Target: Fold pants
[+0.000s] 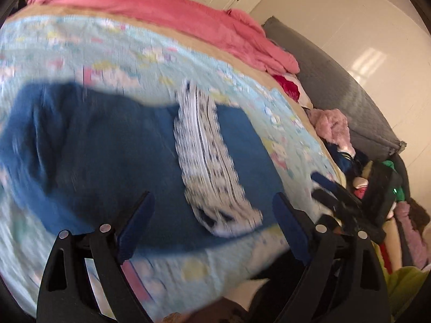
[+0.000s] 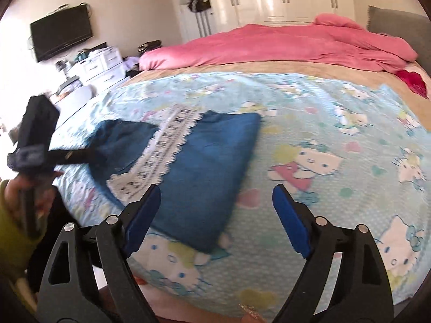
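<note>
On the bed (image 2: 336,102), the blue pants (image 2: 204,167) lie folded flat, so we hold both the left gripper (image 1: 212,215) and right gripper (image 2: 215,207) above them, jaws wide and empty.

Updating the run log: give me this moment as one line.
pants: folded, lying on bed sheet | left gripper: open, empty | right gripper: open, empty | both above bed
</note>
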Motion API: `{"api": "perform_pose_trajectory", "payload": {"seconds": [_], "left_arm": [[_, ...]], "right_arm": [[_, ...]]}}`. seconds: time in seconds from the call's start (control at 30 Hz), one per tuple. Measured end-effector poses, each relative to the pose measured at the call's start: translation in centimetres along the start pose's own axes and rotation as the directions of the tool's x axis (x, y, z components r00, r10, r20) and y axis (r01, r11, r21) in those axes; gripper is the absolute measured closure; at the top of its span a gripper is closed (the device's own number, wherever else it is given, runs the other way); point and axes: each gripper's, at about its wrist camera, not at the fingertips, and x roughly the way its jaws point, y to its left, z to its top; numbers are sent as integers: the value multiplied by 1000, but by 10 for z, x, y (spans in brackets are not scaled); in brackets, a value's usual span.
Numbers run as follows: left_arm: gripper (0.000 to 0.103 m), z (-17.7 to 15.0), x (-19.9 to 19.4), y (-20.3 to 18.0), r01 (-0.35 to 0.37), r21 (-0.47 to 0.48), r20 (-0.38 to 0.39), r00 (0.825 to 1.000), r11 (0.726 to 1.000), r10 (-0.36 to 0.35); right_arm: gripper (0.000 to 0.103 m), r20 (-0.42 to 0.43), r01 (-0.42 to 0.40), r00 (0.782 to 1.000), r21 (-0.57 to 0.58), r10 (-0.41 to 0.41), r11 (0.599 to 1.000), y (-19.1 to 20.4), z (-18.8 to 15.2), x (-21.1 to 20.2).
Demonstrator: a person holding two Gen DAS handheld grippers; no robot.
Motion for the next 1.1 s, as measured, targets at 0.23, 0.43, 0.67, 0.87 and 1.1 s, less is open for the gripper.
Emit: {"api": "perform_pose_trajectory", "payload": {"seconds": [0.23,0.43,0.67,0.87,1.1], "left_arm": [[28,-14,24,-10,-3,-53,-58,998,999,0],[81,-18,51,-12,-32,-54,-83,996,998,27],[81,-24,29,-23,-107,71,-79,991,992,112],[69,-23,33,-14,-97,52,-80,992,994,101],[37,-2,6,-21,-104,94,18,995,990,102]], "right_arm": [[25,-13,-12,1000,-16,12,1000,4,-7,10],[24,-35,-21,999,0,21,1000,1,-11,15],[25,1,-63,998,-80,63,995,25,2,9],[32,-155,-76,987,-179,48,981,50,-10,50],[33,-208,-64,977,-105,42,992,31,-20,55]]}}
